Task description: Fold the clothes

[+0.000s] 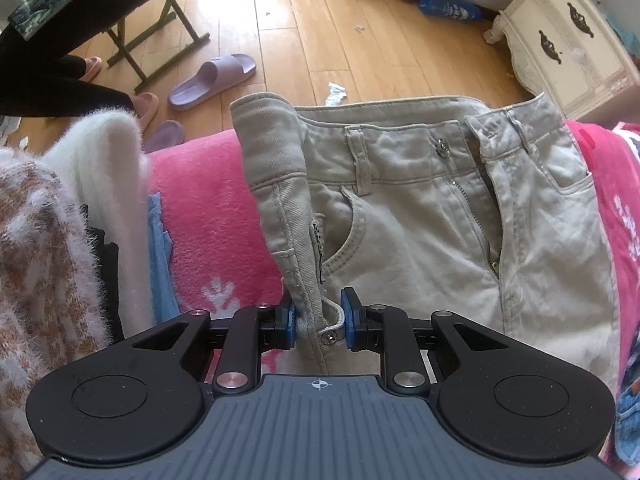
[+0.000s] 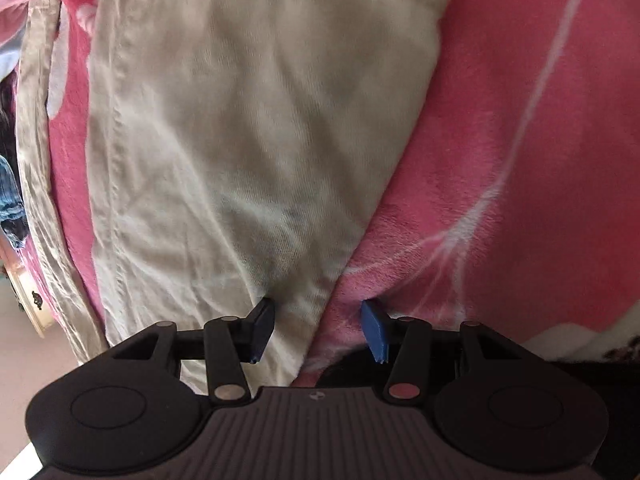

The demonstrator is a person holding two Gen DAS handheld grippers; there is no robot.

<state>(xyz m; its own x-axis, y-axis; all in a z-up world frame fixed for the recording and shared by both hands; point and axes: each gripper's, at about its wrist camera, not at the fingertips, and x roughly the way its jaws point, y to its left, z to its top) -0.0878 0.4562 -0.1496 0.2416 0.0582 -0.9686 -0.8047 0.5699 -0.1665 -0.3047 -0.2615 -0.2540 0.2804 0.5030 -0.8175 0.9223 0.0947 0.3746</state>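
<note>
Beige trousers (image 1: 432,216) lie on a pink blanket (image 1: 208,208), waistband towards the bed edge, fly open. A folded-over strip of the trousers with a metal button runs down between the blue pads of my left gripper (image 1: 319,322). The jaws stand a little apart around that strip; it is unclear whether they pinch it. In the right wrist view a beige trouser leg (image 2: 240,140) lies flat on the pink blanket (image 2: 500,160). My right gripper (image 2: 320,328) is open, straddling the leg's right edge, close above the cloth.
A fluffy white garment (image 1: 108,168) and a brown-and-white fuzzy one (image 1: 36,248) lie at the left on the bed, with blue cloth (image 1: 160,248) beside them. On the wooden floor beyond are purple slippers (image 1: 212,80), a folding stool, a seated person and a cream cabinet (image 1: 560,36).
</note>
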